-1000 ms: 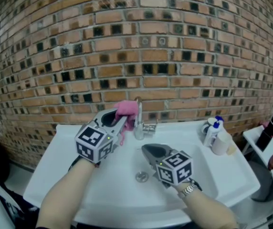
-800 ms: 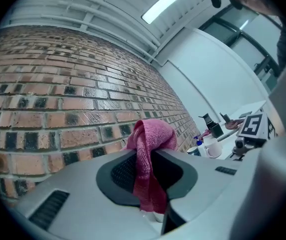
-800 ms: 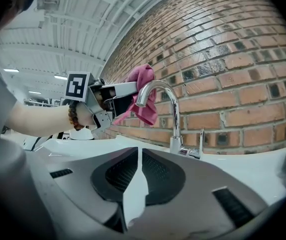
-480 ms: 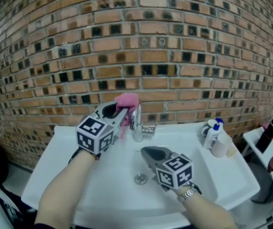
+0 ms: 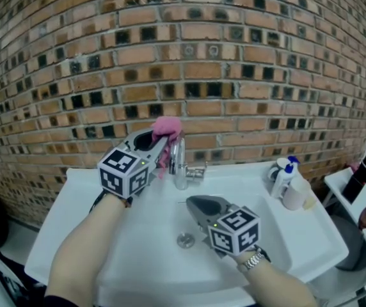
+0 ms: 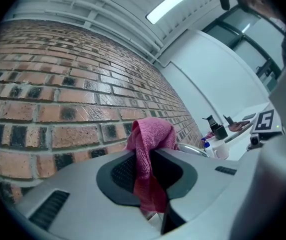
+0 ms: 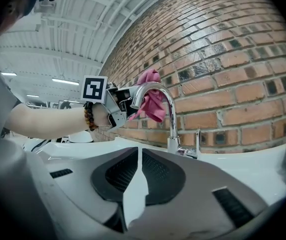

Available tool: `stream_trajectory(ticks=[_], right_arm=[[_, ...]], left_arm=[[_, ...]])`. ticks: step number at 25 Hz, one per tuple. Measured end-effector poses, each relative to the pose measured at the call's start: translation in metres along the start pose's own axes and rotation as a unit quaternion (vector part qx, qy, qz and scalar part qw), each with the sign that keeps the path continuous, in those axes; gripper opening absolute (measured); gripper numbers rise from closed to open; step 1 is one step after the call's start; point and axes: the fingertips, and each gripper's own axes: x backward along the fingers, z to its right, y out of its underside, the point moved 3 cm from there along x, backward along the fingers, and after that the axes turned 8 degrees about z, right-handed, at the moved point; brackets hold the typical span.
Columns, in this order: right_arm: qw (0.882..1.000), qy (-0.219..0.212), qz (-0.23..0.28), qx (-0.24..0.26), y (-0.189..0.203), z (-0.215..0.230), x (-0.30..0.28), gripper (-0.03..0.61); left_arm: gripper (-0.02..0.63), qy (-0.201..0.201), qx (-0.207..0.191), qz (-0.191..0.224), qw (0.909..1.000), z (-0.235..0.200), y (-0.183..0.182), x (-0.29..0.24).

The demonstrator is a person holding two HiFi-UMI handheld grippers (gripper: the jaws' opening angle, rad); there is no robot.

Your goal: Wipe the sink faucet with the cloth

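— Where is the pink terry cloth point(image 5: 167, 128)?

— Clamped between the jaws of the left gripper point(image 6: 150, 153). It bunches out past the tips at the arch of the curved chrome faucet point(image 7: 171, 111), close to the red brick wall point(image 5: 234, 56). Whether it touches the metal, I cannot tell.

— And the right gripper point(image 7: 140, 170)?

— Its jaws are drawn together on nothing. It sits low over the white ceramic sink point(image 5: 304, 235), on the near side of the faucet.

Head view looks steeply down onto the sink point(image 5: 74, 197). Both gripper views face the far brick wall point(image 5: 234, 56), close; all share the faucet point(image 5: 180, 164).
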Motion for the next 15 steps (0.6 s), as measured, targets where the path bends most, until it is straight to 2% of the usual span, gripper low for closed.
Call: stream_trajectory(ticks=[15], right_arm=[[1.0, -0.006, -0.003, -0.002, 0.0, 0.001, -0.002, 0.026]], left_arm=[[0.067, 0.002, 0.018, -0.015, 0.9997, -0.013, 0.033, -0.021]])
